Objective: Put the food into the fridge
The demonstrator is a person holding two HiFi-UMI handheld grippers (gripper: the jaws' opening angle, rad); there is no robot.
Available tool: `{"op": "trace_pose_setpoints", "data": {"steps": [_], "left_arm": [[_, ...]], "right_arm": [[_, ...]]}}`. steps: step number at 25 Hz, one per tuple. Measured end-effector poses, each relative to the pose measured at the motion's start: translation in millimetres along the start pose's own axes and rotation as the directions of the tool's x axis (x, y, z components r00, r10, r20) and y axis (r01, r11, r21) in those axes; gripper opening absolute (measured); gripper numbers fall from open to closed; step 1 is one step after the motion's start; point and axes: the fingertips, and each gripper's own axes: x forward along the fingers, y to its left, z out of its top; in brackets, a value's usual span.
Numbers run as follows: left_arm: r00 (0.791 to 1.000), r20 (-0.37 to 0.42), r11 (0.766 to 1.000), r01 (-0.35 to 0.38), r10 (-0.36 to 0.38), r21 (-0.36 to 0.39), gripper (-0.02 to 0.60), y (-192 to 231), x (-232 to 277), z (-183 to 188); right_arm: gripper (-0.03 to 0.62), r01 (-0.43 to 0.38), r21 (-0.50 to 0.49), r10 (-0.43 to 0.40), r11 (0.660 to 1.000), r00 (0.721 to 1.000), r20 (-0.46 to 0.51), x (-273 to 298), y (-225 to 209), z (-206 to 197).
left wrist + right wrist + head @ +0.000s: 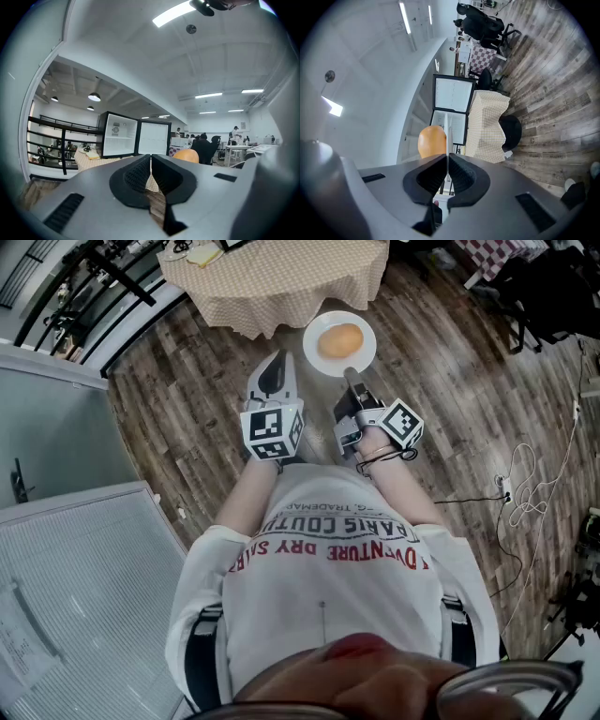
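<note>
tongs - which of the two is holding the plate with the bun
The right tongs: they are shut on the near rim of the white plate carrying the orange bun. The left tongs are shut on nothing, beside the plate.

I stand on a brown wood floor (187, 381). A counter (281, 282) with a cloth of small squares stands on it, just in front of me. Some small things lie at the far edge of the counter, a yellow one (203, 255) among them. I cannot tell what they are. A white cable (527, 486) lies in loops on the floor to my right. A big white box (56, 418) stands on the floor to my left.
</note>
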Motion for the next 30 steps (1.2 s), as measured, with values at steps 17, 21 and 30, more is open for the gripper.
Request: {"op": "trace_pose_setpoints", "data": {"steps": [17, 21, 30], "left_arm": [[0.999, -0.044, 1.0, 0.005, -0.006, -0.024, 0.028, -5.1, -4.1, -19.8], [0.998, -0.066, 0.999, 0.0, -0.002, -0.04, 0.028, 4.5, -0.3, -27.8], [0.996, -0.089, 0.998, 0.011, -0.016, -0.055, 0.028, 26.6, 48.7, -32.0]], "right_arm": [[0.034, -0.039, -0.009, 0.039, 0.999, 0.999, -0.01, -7.8, 2.8, 1.6], [0.034, -0.053, 0.005, 0.053, 0.999, 0.999, -0.011, -0.6, 2.2, -1.2], [0.032, -0.066, 0.07, 0.066, 0.995, 0.998, 0.005, 46.2, -9.7, 13.7]]}}
